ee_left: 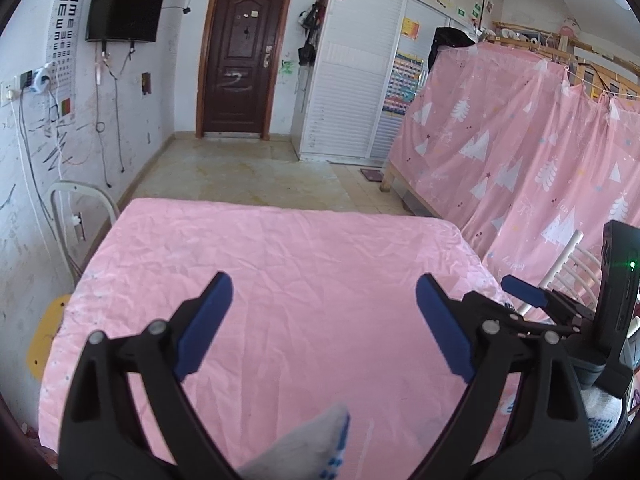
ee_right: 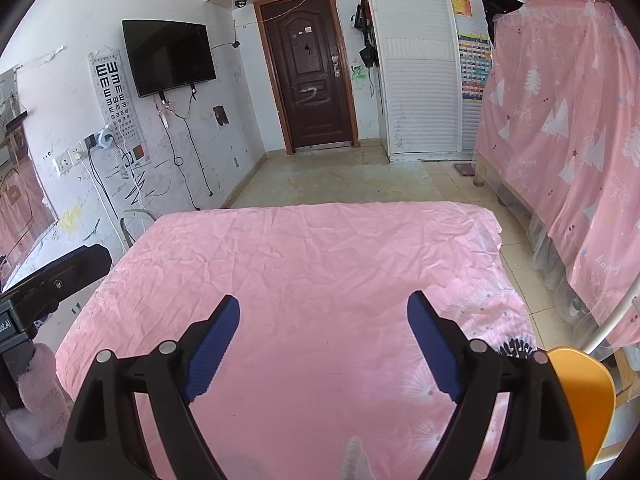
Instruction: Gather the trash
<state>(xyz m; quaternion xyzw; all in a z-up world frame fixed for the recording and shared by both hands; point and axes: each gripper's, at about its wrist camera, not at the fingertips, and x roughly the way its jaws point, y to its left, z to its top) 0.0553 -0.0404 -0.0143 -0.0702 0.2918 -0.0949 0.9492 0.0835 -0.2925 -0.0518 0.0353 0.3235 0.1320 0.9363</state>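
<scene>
left gripper [ee_left: 324,300] and right gripper [ee_right: 323,322]: jaws spread wide, nothing held | trash: none seen on pink cloth [ee_right: 320,264] | advice: surroundings are best scanned before anything is reached for

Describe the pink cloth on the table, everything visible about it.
The pink cloth is thin, creased fabric spread flat over the table, covering its whole top and draping over the edges. Mostly plain pink; its near right part carries a white floral print and a small dark motif. Nothing lies on the visible part of it. Both open grippers hover above it, not touching.
</scene>
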